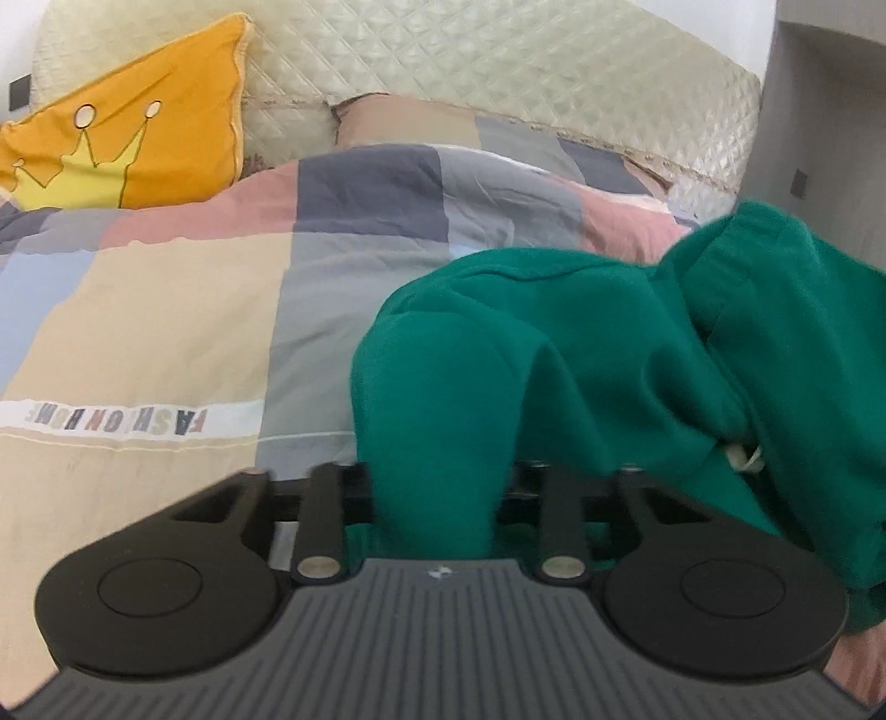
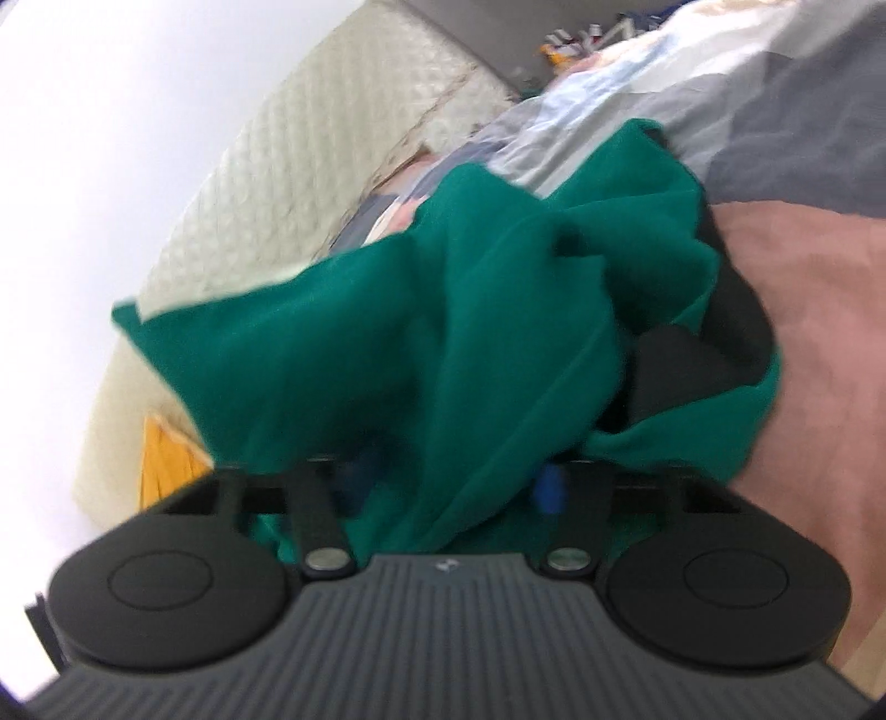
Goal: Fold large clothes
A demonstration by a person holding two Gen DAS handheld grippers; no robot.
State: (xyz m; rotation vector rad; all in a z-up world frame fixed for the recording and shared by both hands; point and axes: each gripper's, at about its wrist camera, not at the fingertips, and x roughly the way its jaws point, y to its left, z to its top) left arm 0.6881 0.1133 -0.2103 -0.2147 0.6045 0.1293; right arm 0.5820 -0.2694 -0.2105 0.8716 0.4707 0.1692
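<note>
A garment (image 1: 581,354) lies bunched on a quilt (image 1: 183,310) covering a bed, its near fold between the fingers of the left gripper (image 1: 437,498). Behind the quilt, a cushion (image 1: 127,127) leans on the headboard (image 1: 443,50), left of a pillow (image 1: 404,119).

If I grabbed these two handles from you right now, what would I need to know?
Left gripper: closed on a bunch of the green garment.
Right gripper: also closed on green cloth; the view is blurred.
Where: the garment is crumpled and partly lifted over the patchwork quilt on the bed, near the yellow crown pillow.
Done: both ends gripped.
Left: no fold is visible yet; probably spread it flat, then fold it.
</note>
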